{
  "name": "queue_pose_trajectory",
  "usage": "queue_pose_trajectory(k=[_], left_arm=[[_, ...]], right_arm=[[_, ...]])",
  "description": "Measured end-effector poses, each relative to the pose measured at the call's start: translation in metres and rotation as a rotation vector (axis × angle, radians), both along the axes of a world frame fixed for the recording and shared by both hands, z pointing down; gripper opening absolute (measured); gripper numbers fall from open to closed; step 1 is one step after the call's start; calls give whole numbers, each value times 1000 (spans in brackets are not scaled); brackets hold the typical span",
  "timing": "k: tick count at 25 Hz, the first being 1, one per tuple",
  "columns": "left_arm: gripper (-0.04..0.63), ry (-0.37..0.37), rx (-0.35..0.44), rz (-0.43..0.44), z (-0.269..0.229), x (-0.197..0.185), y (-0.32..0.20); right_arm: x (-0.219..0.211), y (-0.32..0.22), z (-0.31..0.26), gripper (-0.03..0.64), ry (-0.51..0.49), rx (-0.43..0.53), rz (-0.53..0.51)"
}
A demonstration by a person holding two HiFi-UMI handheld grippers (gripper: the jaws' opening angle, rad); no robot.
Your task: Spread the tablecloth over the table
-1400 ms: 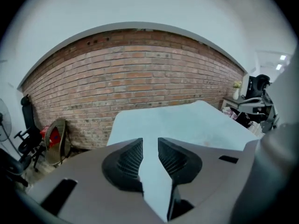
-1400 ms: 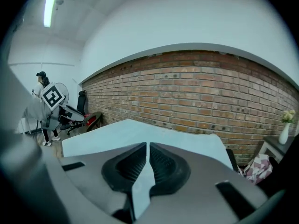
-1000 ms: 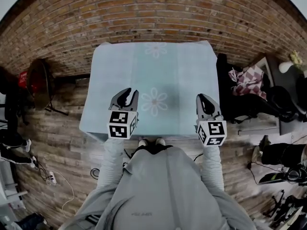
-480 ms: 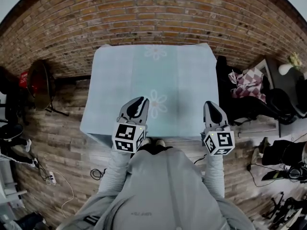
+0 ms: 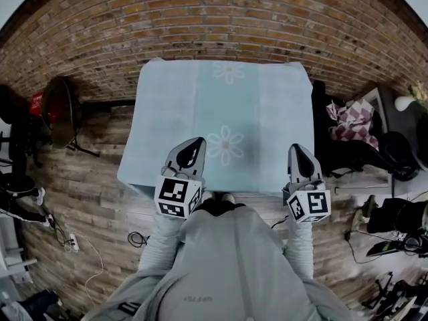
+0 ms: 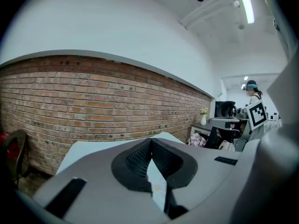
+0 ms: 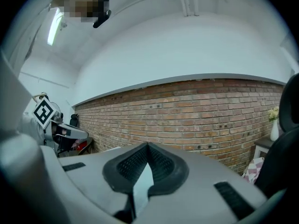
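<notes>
Lower centre of the head view: left gripper (image 5: 194,146), jaws just closed, tips together, nothing between them; right gripper (image 5: 299,154) likewise closed and empty; both hover over the near edge of the tablecloth (image 5: 227,99), which lies flat at frame centre, pale blue with flower prints; brick wall (image 5: 221,19) beyond, along the top.

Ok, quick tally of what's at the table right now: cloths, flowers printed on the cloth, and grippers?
tablecloth: 1
printed flowers: 2 (far flower, near flower)
grippers: 2 (left gripper, right gripper), both with jaws shut
Total: 5
</notes>
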State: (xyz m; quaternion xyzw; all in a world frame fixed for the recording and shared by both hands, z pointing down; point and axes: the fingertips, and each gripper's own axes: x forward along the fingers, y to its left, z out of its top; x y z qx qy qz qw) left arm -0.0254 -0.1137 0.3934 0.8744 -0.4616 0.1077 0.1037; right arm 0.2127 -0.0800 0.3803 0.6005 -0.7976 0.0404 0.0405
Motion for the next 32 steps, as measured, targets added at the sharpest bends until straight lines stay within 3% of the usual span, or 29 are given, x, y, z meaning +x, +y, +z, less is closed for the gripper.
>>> queue_pose_trajectory(k=[13, 32], left_arm=[[25, -9, 10, -37, -4, -31, -3], [25, -18, 9, -42, -2, -26, 0]], right_arm=[[-23, -5, 2, 21, 41, -12, -52], [-32, -4, -4, 21, 67, 2, -80]])
